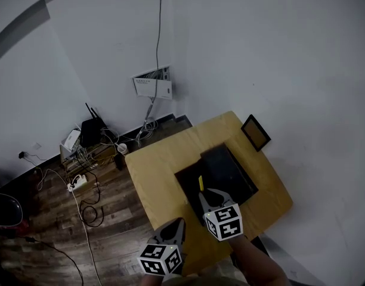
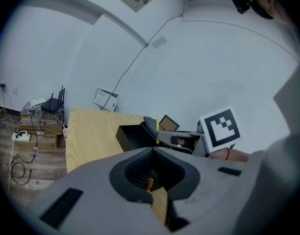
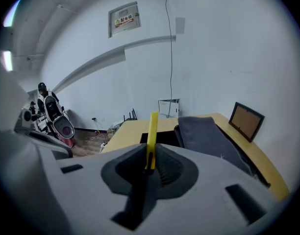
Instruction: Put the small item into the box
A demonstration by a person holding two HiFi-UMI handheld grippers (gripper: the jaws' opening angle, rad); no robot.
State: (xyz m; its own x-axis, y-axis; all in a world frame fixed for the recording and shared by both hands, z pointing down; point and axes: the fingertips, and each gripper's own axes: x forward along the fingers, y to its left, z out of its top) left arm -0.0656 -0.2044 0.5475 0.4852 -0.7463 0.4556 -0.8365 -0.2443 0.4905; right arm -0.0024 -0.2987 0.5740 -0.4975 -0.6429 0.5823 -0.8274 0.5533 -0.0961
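**Yellow strip held upright at the open black box**

The right gripper (image 3: pixel 150 152) has its jaws closed tight on a thin yellow strip (image 3: pixel 153 127), which stands straight up out of the pads. In the head view this right gripper (image 1: pixel 205 194) holds the strip (image 1: pixel 201 182) over the near part of the black box (image 1: pixel 187 182); whether its lower end touches the box I cannot tell.

The left gripper (image 2: pixel 152 150) has its jaws brought together at the tips with nothing between them. In the head view it (image 1: pixel 180 223) hangs over the near edge of the wooden table (image 1: pixel 155 165), just left of the right gripper and clear of the box.

The box (image 3: pixel 162 137) is open, its dark inside facing up. Its grey-black lid (image 3: pixel 209 137) lies against the box's right side. From the left gripper view the box (image 2: pixel 133 135) sits mid-table with the strip (image 2: pixel 157 127) upright behind its far wall.

Beyond the lid, a small dark picture frame (image 1: pixel 256 132) with a brown panel sits at the table's far right edge.

On the floor left of the table are a black router (image 1: pixel 90 130), loose cables and a white power strip (image 1: pixel 77 182). A white panel (image 1: pixel 152 83) hangs on the wall. Higher up, a framed wall sign (image 3: pixel 124 19) carries red characters, too small to read.
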